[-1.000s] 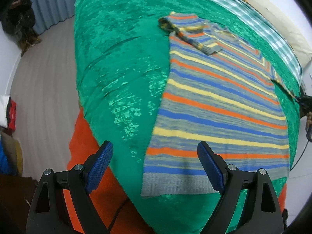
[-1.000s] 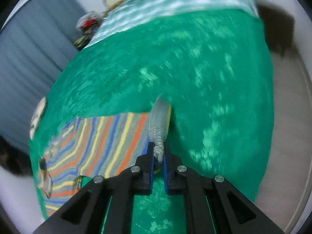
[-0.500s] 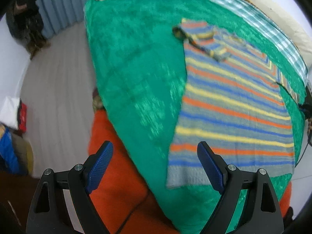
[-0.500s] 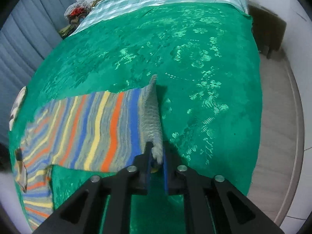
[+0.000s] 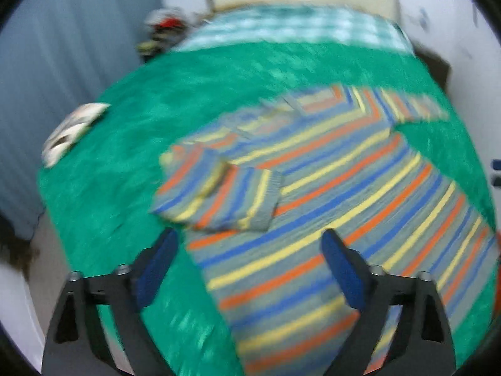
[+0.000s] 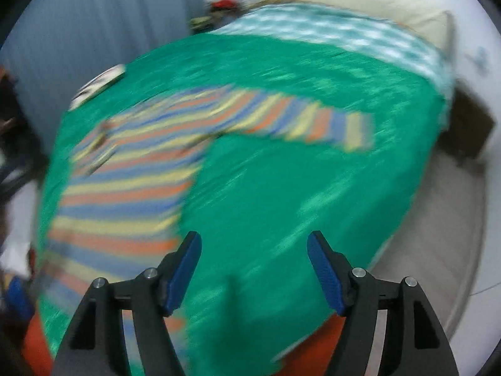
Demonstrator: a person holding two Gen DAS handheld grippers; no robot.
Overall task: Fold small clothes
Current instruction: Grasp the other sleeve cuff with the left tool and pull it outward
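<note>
Lying flat on the green bedspread (image 6: 281, 188), the striped sweater (image 5: 344, 203) stretches toward 1 o'clock; left gripper (image 5: 247, 263) gapes empty, right gripper (image 6: 253, 269) has just been opening, nothing between its jaws.

Striped sweater (image 5: 328, 188): knitted cloth, matt, with a ribbed grey cuff on the folded sleeve at 9 o'clock. Green bedspread (image 6: 281, 188): woven cloth with a soft sheen and a raised pattern. Checked sheet (image 5: 291, 28) at 12 o'clock: matt cloth. Left gripper (image 5: 247, 263) and right gripper (image 6: 253, 266): matt black plastic arms, blue textured pads, bright metal screws. Curtain (image 6: 109, 22) at 10 o'clock: pleated matt cloth.
</note>
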